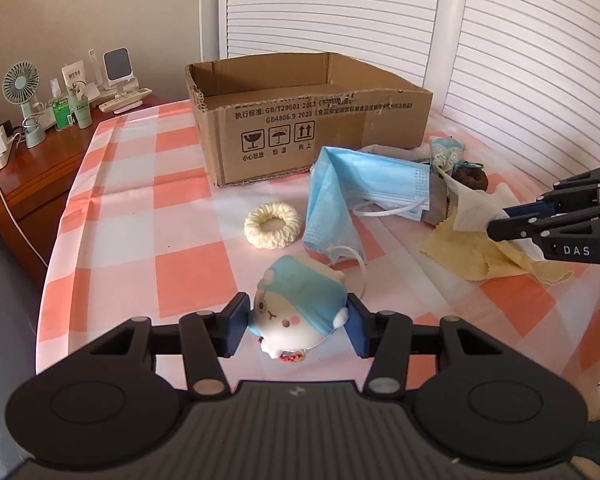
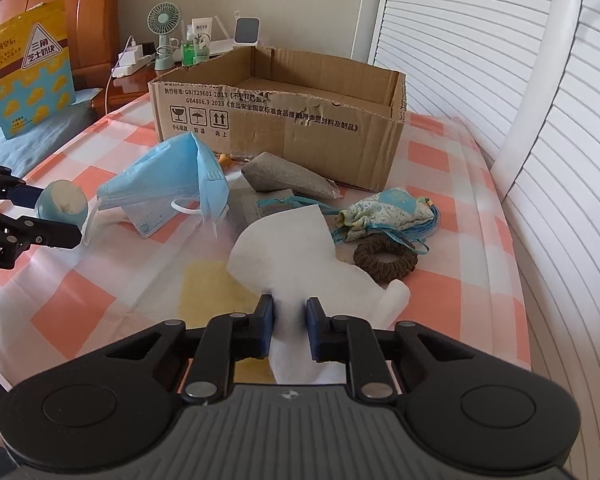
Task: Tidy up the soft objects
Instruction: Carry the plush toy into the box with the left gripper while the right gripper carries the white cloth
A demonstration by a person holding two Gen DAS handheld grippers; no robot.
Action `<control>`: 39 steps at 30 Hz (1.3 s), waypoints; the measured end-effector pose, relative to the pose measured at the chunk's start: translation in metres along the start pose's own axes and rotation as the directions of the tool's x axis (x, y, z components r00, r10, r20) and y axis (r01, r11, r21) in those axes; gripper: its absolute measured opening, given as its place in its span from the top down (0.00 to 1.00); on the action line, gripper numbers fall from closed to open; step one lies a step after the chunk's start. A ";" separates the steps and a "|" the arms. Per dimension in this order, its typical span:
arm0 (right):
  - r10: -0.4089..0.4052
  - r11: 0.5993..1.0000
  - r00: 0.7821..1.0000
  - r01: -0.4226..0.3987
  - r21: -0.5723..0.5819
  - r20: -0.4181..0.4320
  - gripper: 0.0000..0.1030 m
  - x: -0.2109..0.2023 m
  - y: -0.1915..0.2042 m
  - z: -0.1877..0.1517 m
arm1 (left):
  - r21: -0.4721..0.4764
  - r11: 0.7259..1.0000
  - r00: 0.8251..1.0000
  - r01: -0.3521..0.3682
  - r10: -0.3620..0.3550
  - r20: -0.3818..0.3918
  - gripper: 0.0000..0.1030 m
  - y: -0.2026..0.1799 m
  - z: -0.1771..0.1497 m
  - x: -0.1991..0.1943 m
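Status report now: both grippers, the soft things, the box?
Left gripper shut on round blue-and-white plush toy. Right gripper shut on white paper tissue. Open brown cardboard box ahead, path clear.

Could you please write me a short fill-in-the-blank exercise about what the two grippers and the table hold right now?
1. The left gripper has its jaws closed on a small plush ____.
2. The right gripper grips a ____ tissue.
3. The cardboard box stands with its top ____.
4. The cream knitted ring lies just left of the blue face ____.

Missing words: toy; white; open; mask
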State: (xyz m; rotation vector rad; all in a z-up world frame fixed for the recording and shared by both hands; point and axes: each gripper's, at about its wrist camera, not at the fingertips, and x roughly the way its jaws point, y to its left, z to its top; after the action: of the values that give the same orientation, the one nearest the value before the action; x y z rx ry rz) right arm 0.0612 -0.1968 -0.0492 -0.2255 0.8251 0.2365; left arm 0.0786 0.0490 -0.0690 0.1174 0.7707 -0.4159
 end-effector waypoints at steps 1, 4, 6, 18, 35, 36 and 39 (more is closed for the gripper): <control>-0.008 1.000 1.000 0.008 -0.006 0.002 0.88 -0.001 0.001 0.000 | 0.000 1.000 1.000 -0.001 0.001 0.000 0.51 0.000 0.000 0.000; -0.005 1.000 1.000 0.005 -0.008 0.019 0.89 -0.009 0.002 0.003 | -0.002 1.000 1.000 0.001 -0.001 0.000 0.51 0.001 0.001 -0.002; 0.001 1.000 1.000 -0.001 -0.005 0.028 0.89 -0.014 0.000 0.005 | 0.000 1.000 1.000 0.004 -0.004 -0.001 0.51 0.001 0.002 -0.004; -0.015 1.000 0.997 0.014 0.012 0.070 0.89 -0.040 -0.009 0.011 | 0.042 0.999 1.000 0.009 -0.010 0.013 0.52 -0.006 0.006 -0.020; 0.003 0.994 0.989 0.012 -0.104 0.145 0.89 -0.064 -0.003 0.046 | 0.167 0.985 0.999 0.033 -0.036 0.016 0.52 -0.015 0.049 -0.047; 0.006 0.994 0.989 0.012 -0.112 0.151 0.89 -0.064 -0.002 0.049 | 0.173 0.984 0.999 0.031 -0.035 0.017 0.52 -0.015 0.054 -0.046; 0.011 0.992 0.986 0.011 -0.128 0.169 0.89 -0.063 -0.002 0.061 | 0.198 0.980 0.999 0.019 -0.026 0.035 0.52 -0.015 0.075 -0.042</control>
State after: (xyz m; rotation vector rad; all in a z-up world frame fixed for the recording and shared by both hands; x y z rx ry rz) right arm 0.0629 -0.1891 0.0378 -0.3218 0.6419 0.3052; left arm 0.0944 0.0303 0.0144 0.2868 0.6930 -0.5148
